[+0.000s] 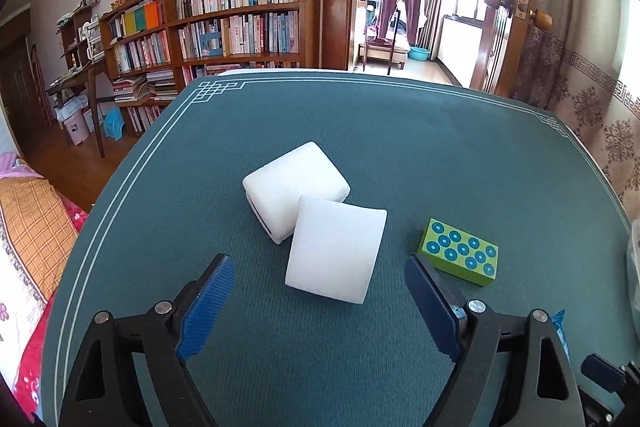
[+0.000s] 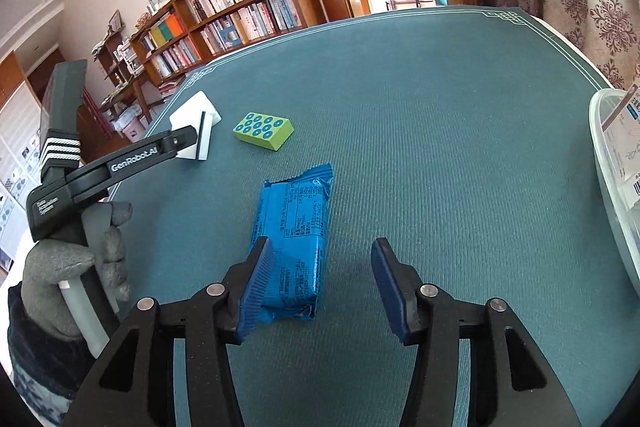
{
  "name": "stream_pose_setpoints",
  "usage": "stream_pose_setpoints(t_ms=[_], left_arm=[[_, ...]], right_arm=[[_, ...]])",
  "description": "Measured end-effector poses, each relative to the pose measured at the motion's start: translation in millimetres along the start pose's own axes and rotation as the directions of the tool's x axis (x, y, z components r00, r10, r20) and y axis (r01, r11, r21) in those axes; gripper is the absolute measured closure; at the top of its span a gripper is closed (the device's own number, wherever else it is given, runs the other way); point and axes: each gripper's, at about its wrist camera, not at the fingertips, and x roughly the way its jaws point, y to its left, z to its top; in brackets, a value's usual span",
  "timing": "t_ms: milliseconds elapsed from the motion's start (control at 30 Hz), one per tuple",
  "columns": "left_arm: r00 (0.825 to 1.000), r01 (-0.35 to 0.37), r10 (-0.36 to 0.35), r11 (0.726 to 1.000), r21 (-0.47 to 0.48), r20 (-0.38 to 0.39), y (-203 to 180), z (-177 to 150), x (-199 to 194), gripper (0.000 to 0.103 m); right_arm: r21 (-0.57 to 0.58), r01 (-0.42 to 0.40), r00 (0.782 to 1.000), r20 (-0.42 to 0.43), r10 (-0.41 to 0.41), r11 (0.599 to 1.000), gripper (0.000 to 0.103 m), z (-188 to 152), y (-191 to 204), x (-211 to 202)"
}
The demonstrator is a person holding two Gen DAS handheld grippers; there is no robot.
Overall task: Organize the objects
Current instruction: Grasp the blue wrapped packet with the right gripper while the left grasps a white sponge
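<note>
Now | left gripper (image 1: 316, 301) jaws apart over near white foam block (image 1: 334, 251), contact unclear | right gripper (image 2: 322, 287) jaws apart, blue foil snack packet (image 2: 290, 247) beside left pad | green dotted rectangular block (image 2: 263, 130) centre-left

2 white blocks (image 1: 296, 187), 1 green tile (image 1: 460, 257), 1 blue pkt (image 2: 290, 247)

The clear plastic container (image 2: 612, 187) with a paper label is cut off by the right edge of the right wrist view, so its full shape and its contents cannot be told. The print on the blue foil snack packet (image 2: 294, 239) is too small to read, and its near left corner is hidden behind a blue pad (image 2: 256, 287). In the left wrist view only a corner of this packet (image 1: 558, 319) shows behind the claw. The rear white foam block (image 1: 294, 187) is partly covered by the front white foam block (image 1: 334, 251).
</note>
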Motion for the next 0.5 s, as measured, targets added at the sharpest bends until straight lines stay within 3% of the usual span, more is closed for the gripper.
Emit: stream_pose_setpoints(t_ms=[133,200,500], left_arm=[[1.0,0.008,-0.008,1.0,0.016,-0.03,-6,2,13,0.036],[0.999,0.018,-0.017,1.0,0.023,-0.046,-9,1,18,0.054],[0.997,0.075,-0.075,0.997,0.011,-0.014,-10,-7,-4,0.056]], right_arm=[[0.0,-0.027,1.0,0.009,0.027,1.0,0.049,1,3,1],[-0.007,-0.033,0.999,0.007,0.033,0.999,0.045,1,5,3],[-0.087,-0.005,1.0,-0.026,0.003,0.996,0.044,1,24,19]])
